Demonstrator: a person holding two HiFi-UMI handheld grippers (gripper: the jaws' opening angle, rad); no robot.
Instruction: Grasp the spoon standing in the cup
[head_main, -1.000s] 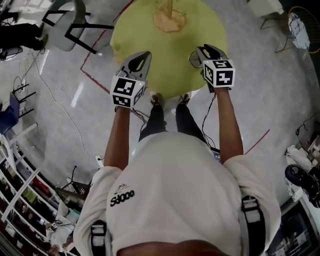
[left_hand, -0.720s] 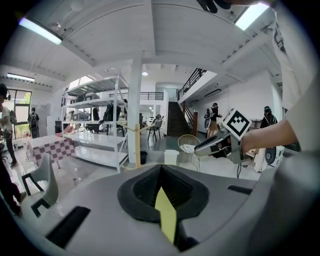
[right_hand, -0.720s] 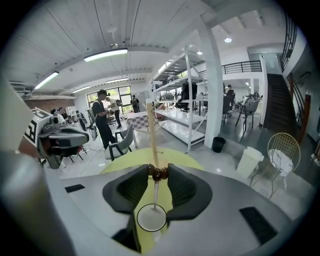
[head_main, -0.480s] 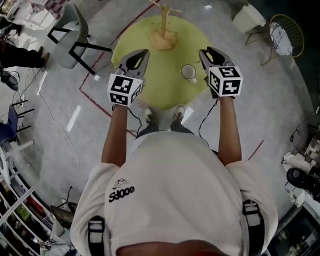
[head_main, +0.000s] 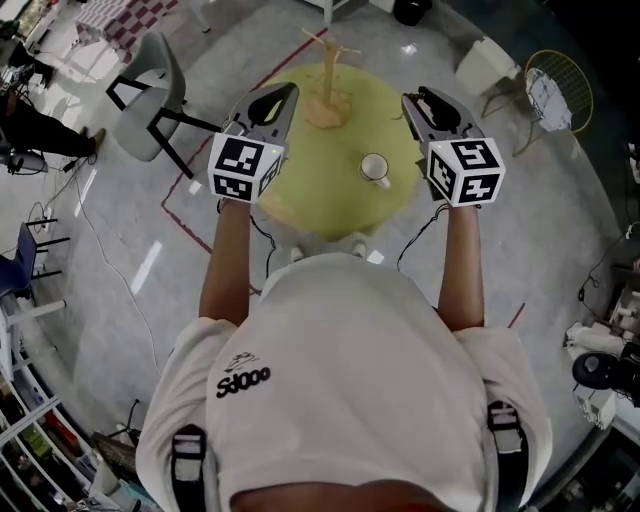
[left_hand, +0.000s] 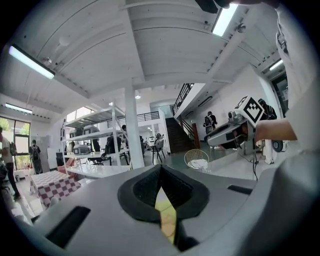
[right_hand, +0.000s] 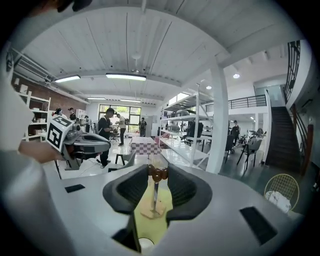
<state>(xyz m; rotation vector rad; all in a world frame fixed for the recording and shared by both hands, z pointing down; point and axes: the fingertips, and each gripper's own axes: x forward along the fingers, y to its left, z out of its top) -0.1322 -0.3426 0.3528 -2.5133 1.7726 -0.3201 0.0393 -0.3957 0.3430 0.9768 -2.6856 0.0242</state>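
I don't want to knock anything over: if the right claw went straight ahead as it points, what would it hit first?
Probably the wooden stand on the table, centred between the open jaws of the right claw. The cup lies lower, likely under that line; depth is unclear.

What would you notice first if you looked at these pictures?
The round yellow table in the middle of the grey floor, with a white cup on it. Then the left claw and right claw held up at its two sides, each with a black-and-white patterned cube.

Glossy polished floor (head_main: 130, 250), matt yellow-green table top (head_main: 320, 185), pale wooden stand (head_main: 328, 105), smooth glazed white cup (head_main: 374, 168)
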